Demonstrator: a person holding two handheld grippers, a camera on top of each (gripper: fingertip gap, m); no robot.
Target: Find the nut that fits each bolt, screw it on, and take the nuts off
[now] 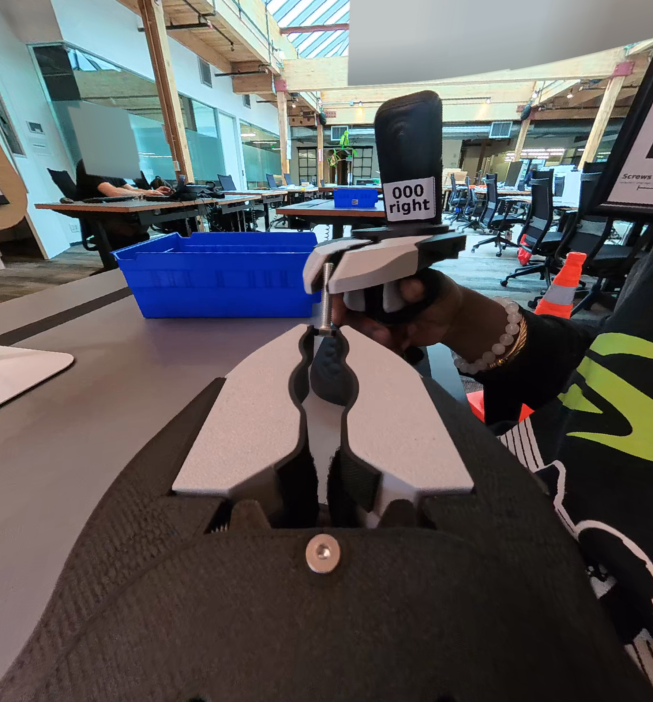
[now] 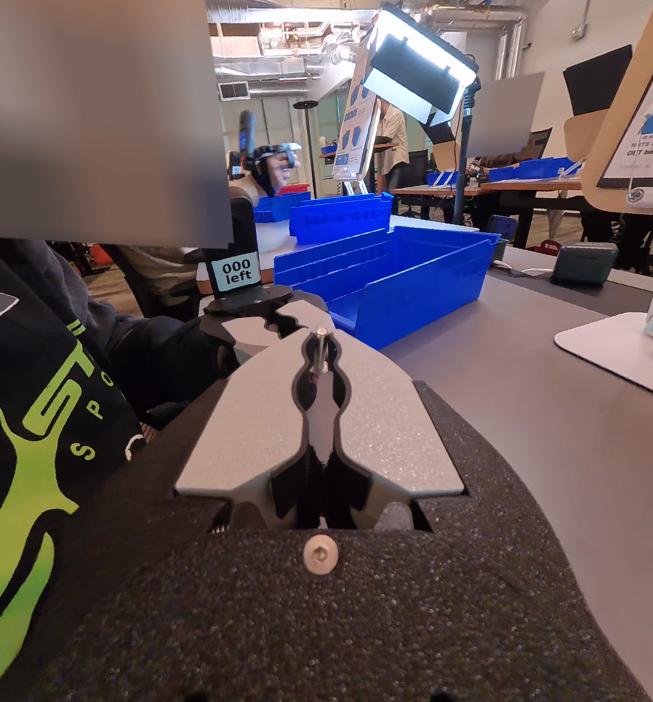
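Left wrist view: both grippers pinch one bolt (image 1: 327, 294), right gripper (image 1: 323, 275) above left gripper (image 1: 326, 334).

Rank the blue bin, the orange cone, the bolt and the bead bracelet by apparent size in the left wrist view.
1. blue bin, by far the largest.
2. orange cone, though it stands farther off, so its true size is unsure.
3. bead bracelet and bolt: too alike in extent to rank; the bolt is thinner.
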